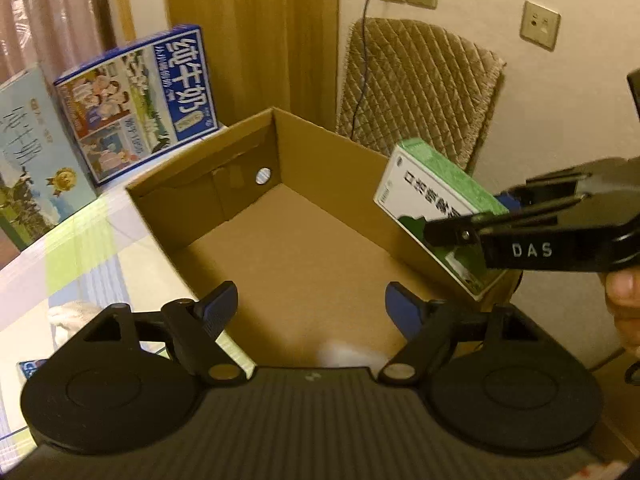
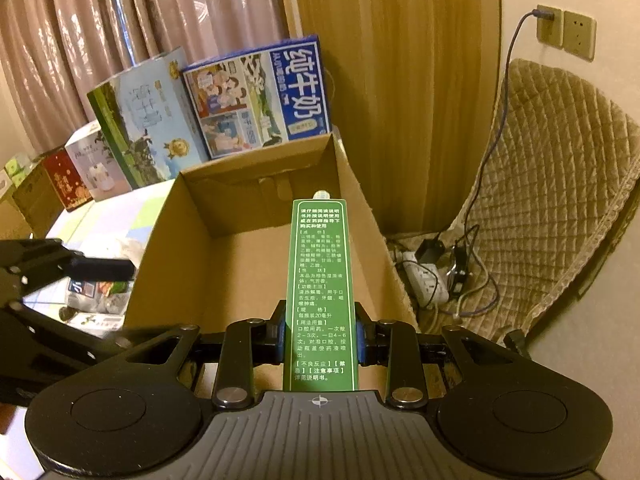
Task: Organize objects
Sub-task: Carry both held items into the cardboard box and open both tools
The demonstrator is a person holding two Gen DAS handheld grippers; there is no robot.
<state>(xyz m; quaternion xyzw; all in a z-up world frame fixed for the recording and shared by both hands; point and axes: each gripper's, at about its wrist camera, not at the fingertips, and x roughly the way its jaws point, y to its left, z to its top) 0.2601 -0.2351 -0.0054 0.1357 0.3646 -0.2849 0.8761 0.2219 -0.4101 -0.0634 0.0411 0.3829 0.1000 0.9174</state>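
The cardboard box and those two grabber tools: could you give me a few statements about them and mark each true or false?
1. The right gripper is shut on a green box. True.
2. The left gripper holds a milk carton. False: its jaws are open with nothing between them.
3. The cardboard box is full of items. False: its floor looks almost bare, apart from a blurred white patch near the left gripper.
4. The green box is held above the cardboard box's right wall. True.
5. The blue milk carton lies inside the cardboard box. False: it stands outside, behind it.
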